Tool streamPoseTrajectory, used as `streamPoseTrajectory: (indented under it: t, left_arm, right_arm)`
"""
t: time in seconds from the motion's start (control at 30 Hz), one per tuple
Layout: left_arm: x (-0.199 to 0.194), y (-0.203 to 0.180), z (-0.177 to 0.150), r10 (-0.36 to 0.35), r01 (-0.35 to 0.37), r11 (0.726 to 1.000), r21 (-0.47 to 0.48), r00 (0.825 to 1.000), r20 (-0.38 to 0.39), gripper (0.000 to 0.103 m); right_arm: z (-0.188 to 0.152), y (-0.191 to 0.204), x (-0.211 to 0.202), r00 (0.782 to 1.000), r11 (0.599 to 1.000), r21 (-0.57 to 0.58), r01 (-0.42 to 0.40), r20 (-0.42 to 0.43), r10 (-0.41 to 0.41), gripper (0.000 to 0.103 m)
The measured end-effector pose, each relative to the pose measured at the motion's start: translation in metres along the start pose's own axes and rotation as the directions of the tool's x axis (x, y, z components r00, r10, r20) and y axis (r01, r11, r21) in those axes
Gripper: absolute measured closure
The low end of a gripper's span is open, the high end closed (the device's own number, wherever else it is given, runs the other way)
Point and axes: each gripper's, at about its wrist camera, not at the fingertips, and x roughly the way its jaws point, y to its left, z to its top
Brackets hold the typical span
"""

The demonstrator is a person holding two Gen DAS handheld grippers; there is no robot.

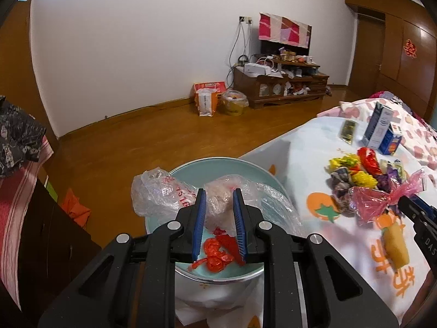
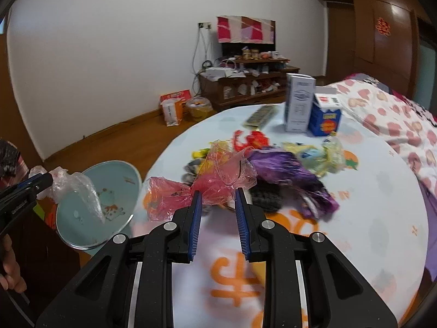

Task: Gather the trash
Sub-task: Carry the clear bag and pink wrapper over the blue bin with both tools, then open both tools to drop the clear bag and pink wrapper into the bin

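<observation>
My left gripper [image 1: 219,194] is shut on a crumpled clear plastic bag [image 1: 161,194], which hangs over a light-blue basin [image 1: 218,160]. Red wrappers [image 1: 218,254] lie on the basin's bottom. My right gripper [image 2: 217,192] is shut on a pink plastic bag [image 2: 218,175], just above the round table's printed cloth [image 2: 368,218]. Behind it lies a pile of trash [image 2: 286,169]: purple, yellow and red wrappers. In the right wrist view the left gripper [image 2: 45,181] holds the clear bag [image 2: 82,191] above the basin [image 2: 82,227]. In the left wrist view the right gripper [image 1: 407,203] carries the pink bag [image 1: 371,199].
A white carton [image 2: 299,104], a blue carton [image 2: 325,117] and a flat packet [image 2: 260,116] stand at the table's far side. A heart-patterned blanket [image 2: 396,120] lies to the right. Dark furniture [image 1: 41,232] is on the left. A hand [image 2: 11,268] grips the left tool.
</observation>
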Motion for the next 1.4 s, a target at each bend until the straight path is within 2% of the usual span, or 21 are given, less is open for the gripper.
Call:
streamPoseTrajectory:
  t: [0.57, 0.97, 1.17, 1.27, 1.4]
  left_arm:
    - [0.040, 0.039, -0.005, 0.054, -0.059, 0.996, -0.065, 0.996, -0.065, 0.082]
    - [0.068, 0.036, -0.016, 0.058, -0.063, 0.997, -0.035, 0.990, -0.131, 0.082]
    - [0.077, 0.038, -0.021, 0.068, -0.074, 0.997, -0.029, 0.984, -0.162, 0.082]
    - [0.079, 0.038, -0.022, 0.069, -0.074, 0.997, -0.026, 0.983, -0.173, 0.080]
    - [0.080, 0.037, -0.022, 0.077, -0.082, 0.996, -0.024, 0.981, -0.178, 0.080]
  right_arm:
    - [0.009, 0.075, 0.040, 0.995, 0.987, -0.131, -0.097, -0.036, 0.093, 0.078]
    - [0.005, 0.119, 0.086, 0.987, 0.961, -0.239, -0.143, -0.107, 0.120, 0.078]
    - [0.005, 0.134, 0.106, 0.958, 0.934, -0.247, -0.259, -0.190, 0.215, 0.076]
    - [0.003, 0.136, 0.112, 0.942, 0.923, -0.242, -0.299, -0.228, 0.245, 0.071]
    - [0.006, 0.135, 0.112, 0.935, 0.920, -0.226, -0.319, -0.231, 0.267, 0.063]
